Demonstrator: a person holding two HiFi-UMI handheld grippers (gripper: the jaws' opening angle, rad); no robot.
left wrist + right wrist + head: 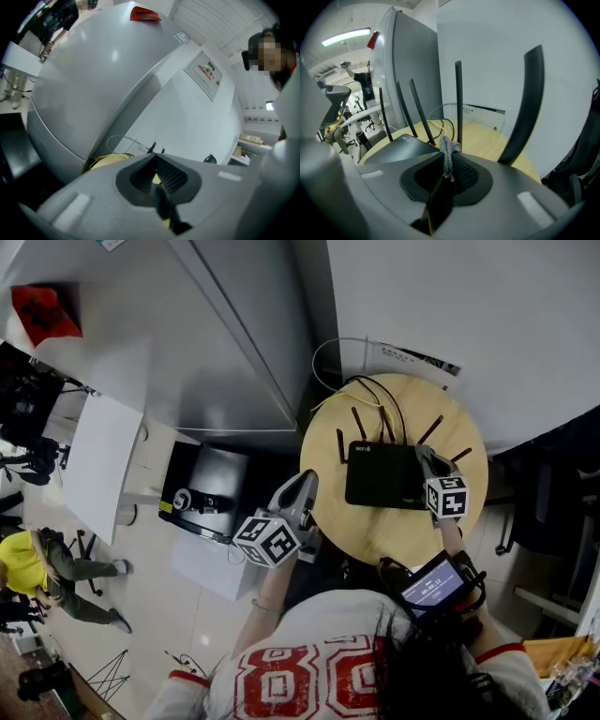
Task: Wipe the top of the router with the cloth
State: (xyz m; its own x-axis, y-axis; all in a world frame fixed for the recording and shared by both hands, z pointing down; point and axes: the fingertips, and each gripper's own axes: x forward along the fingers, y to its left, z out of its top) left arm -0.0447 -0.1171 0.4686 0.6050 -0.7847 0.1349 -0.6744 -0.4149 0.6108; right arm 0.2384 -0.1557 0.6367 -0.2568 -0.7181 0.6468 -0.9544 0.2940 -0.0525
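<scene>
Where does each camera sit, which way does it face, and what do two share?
Head view: on the person's head, facing steeply down at the black antennaed router on the round pale wooden table; forearms, left gripper, right gripper show.
Left gripper view: on that gripper, facing along shut jaws toward the grey cabinet.
Right gripper view: on that gripper, facing across the router; grey cloth in its jaws.
Shared by head and right gripper views: router, table.

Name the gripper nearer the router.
Right. The right gripper, shut on the cloth, is over the router, at its right edge; the left gripper hangs by the table rim, left of it.
</scene>
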